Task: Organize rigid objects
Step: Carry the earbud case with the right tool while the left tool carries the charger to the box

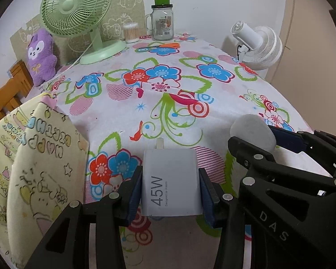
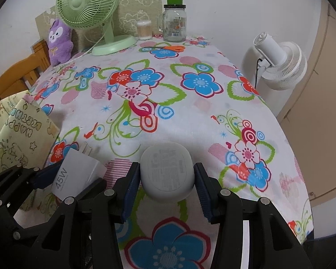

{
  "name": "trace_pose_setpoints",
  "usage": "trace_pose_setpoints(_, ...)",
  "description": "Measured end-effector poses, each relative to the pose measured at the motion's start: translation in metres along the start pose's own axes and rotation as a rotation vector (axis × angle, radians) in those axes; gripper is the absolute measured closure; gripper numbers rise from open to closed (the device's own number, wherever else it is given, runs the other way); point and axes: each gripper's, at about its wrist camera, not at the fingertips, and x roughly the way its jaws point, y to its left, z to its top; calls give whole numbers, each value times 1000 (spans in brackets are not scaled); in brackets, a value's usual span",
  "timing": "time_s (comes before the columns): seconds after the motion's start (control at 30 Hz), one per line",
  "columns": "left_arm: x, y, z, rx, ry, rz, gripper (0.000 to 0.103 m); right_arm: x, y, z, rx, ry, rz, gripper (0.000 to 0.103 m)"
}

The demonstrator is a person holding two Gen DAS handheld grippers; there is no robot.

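Observation:
My left gripper (image 1: 170,188) is shut on a white 45W charger (image 1: 170,182), its plug prongs pointing away, held above the flowered tablecloth (image 1: 145,112). My right gripper (image 2: 166,182) is shut on a rounded white earbud case (image 2: 167,173), its printed underside facing the camera. The two grippers hang side by side. In the left wrist view the earbud case (image 1: 253,134) and the right gripper (image 1: 268,143) show at the right. In the right wrist view the charger (image 2: 76,173) and the left gripper (image 2: 69,174) show at the lower left.
A yellow patterned gift bag (image 1: 33,157) stands open at the left. At the back stand a green fan (image 1: 78,13), a glass jar (image 1: 162,21), a cotton swab box (image 1: 131,32), orange scissors (image 1: 165,45) and a purple plush (image 1: 41,56). A white fan (image 1: 261,47) stands off the right edge.

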Motion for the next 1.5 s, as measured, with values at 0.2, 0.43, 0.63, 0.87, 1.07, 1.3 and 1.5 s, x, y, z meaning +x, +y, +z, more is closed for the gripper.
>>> trace_pose_setpoints(0.2, -14, 0, -5, 8, -23, 1, 55, -15, 6, -4, -12, -21, -9, 51)
trace_pose_setpoints(0.43, -29, -1, -10, 18, -38, -6, 55, -32, 15, -8, -20, -41, -15, 51)
trace_pose_setpoints(0.63, -42, -2, -15, 34, -45, 0, 55, -46, 22, -12, -28, -56, -18, 51)
trace_pose_setpoints(0.87, -61, -3, -17, 59, -58, 7, 55, -64, 29, -15, -22, -69, -18, 51)
trace_pose_setpoints(1.07, -80, 2, -17, 62, -66, -9, 55, -83, 36, -13, -22, -86, -23, 51)
trace_pose_setpoints(1.3, -98, 10, -15, 78, -67, -22, 55, -102, 48, -11, -13, -92, -10, 51)
trace_pose_setpoints(1.5, -112, 19, -10, 94, -66, -10, 55, -113, 56, -5, -7, -91, 3, 51)
